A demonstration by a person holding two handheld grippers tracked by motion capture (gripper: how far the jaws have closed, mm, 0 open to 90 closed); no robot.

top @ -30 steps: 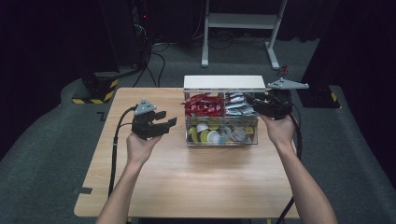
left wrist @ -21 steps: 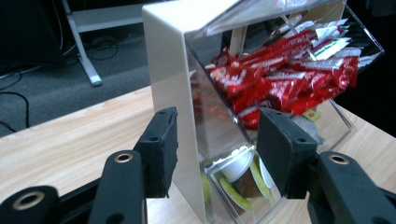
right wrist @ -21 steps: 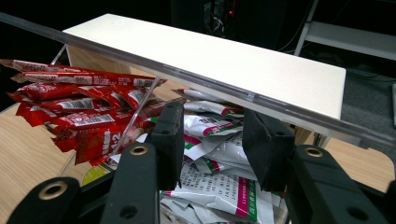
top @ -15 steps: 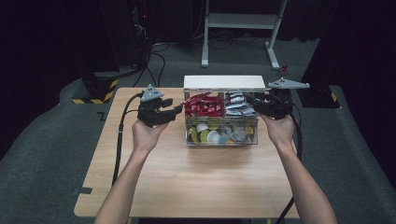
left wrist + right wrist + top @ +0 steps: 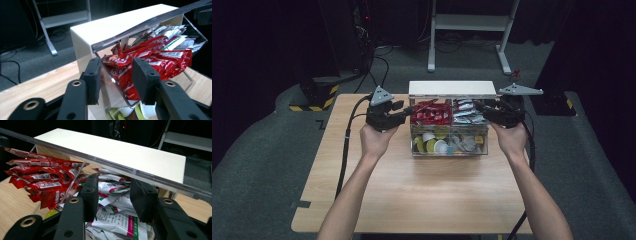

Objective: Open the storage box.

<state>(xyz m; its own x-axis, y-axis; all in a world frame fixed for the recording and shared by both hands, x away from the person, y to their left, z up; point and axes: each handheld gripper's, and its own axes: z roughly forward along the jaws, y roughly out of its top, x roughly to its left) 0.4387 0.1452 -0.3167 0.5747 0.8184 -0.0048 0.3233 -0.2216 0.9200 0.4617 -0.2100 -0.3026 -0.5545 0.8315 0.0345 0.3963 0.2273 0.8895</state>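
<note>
You are working in a dark room; the far walls are lost in black and the light falls mostly on the table [image 5: 422, 200], a pale wood-grain top. Around it lies grey carpet floor [image 5: 272, 165]. Far behind the table stands a white metal frame [image 5: 472, 22] on two feet. At the far left sits a dark base with yellow-and-black hazard striping [image 5: 314, 97], with black cables [image 5: 379, 57] looping across the floor near it.
</note>
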